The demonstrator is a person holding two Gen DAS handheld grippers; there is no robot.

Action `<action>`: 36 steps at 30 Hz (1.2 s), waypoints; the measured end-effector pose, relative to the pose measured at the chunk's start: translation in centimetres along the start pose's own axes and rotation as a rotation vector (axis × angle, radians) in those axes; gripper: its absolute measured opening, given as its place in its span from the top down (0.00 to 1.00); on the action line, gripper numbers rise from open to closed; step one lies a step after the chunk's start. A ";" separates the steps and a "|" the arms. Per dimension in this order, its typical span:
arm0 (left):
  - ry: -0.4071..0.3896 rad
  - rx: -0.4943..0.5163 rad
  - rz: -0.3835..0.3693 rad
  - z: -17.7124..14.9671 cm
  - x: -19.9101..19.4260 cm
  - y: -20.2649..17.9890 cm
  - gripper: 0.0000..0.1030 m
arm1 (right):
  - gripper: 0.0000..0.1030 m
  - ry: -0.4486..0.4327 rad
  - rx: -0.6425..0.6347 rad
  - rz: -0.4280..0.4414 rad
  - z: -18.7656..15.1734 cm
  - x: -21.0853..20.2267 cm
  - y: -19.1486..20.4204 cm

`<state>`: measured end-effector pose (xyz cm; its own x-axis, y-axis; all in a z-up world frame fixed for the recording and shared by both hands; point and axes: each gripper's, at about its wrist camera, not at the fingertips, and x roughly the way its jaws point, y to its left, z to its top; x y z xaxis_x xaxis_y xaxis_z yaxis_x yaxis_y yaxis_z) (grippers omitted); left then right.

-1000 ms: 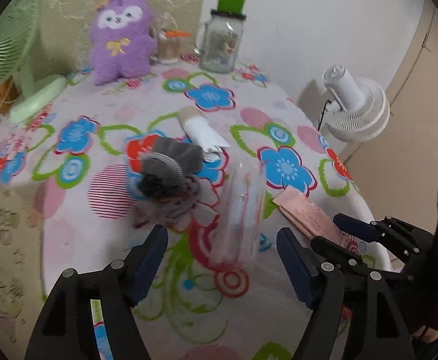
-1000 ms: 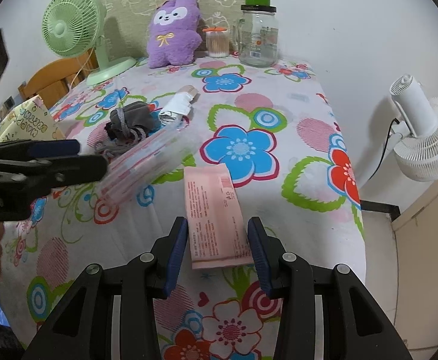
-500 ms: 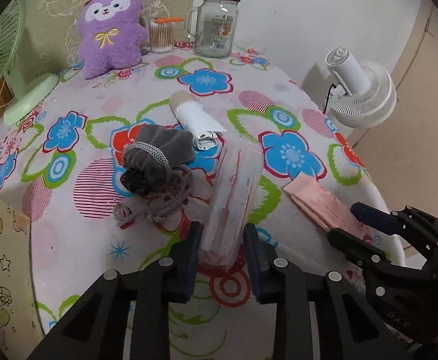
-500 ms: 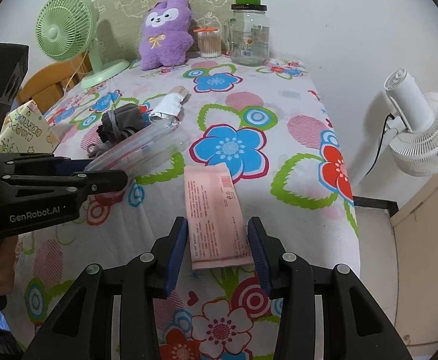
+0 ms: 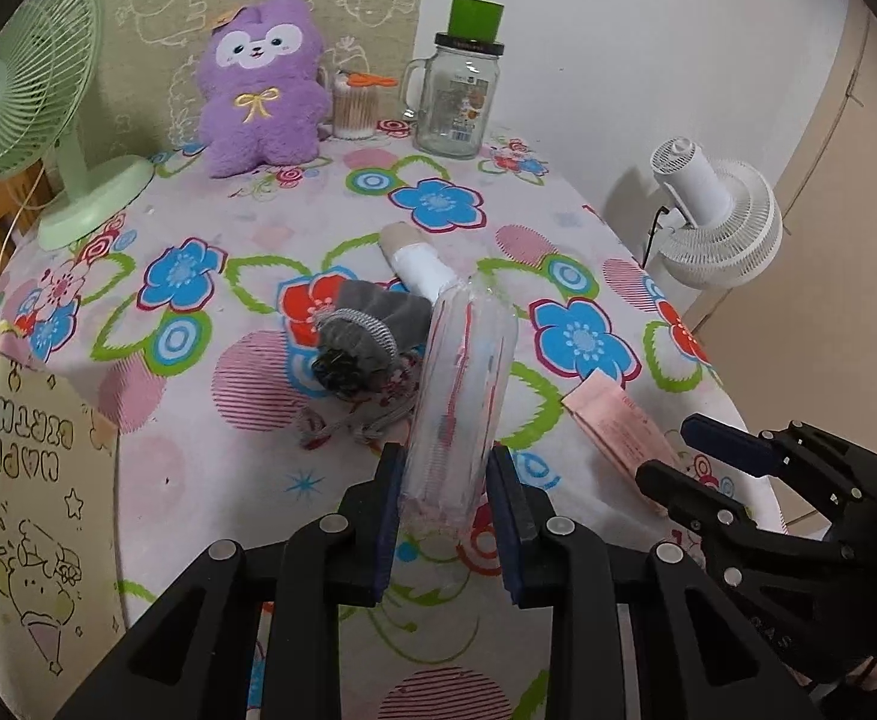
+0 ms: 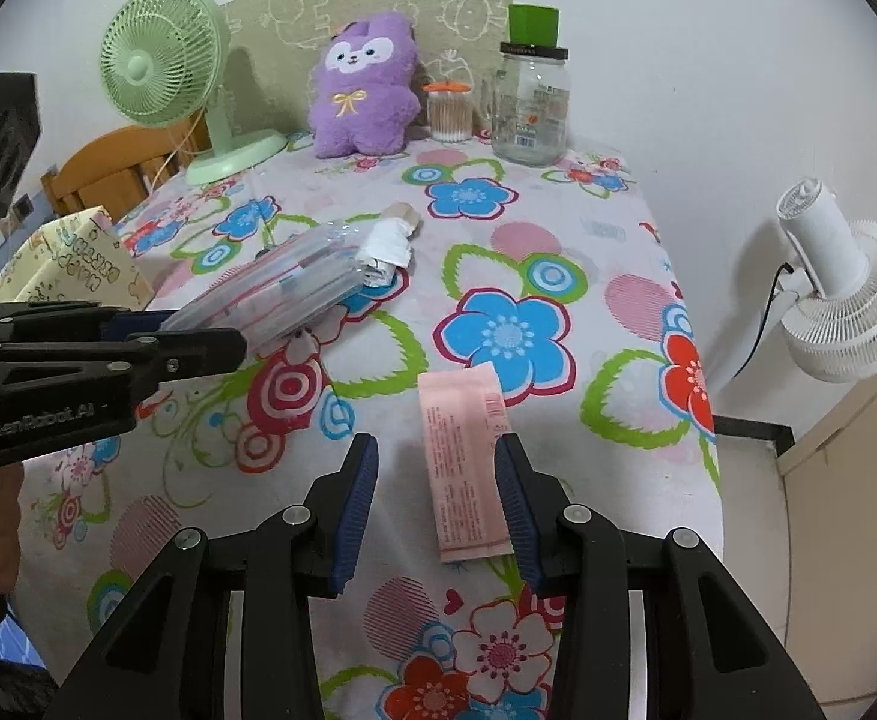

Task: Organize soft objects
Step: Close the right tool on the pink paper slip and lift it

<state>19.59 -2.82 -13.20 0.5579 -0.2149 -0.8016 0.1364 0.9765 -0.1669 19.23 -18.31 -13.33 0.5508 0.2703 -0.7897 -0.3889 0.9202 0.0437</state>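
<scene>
The left hand-held gripper [image 5: 445,483] was clenched on the near end of a clear plastic packet [image 5: 461,396], held lifted above the flowered bench [image 6: 558,228] just right of a grey drawstring pouch [image 5: 366,330]. The right hand-held gripper [image 6: 436,492] hung released, its fingers either side of a pink packet [image 6: 467,456] lying flat near the bench's right edge.
</scene>
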 end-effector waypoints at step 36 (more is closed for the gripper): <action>-0.051 0.008 -0.002 -0.4 -3.2 -0.2 0.74 | 0.59 0.020 0.028 -0.026 0.6 0.0 0.4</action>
<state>17.42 -2.36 -10.86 0.5983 -0.2175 -0.7712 0.1439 0.9760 -0.1636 19.53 -17.80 -13.01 0.5454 0.2412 -0.8027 -0.3536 0.9345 0.0406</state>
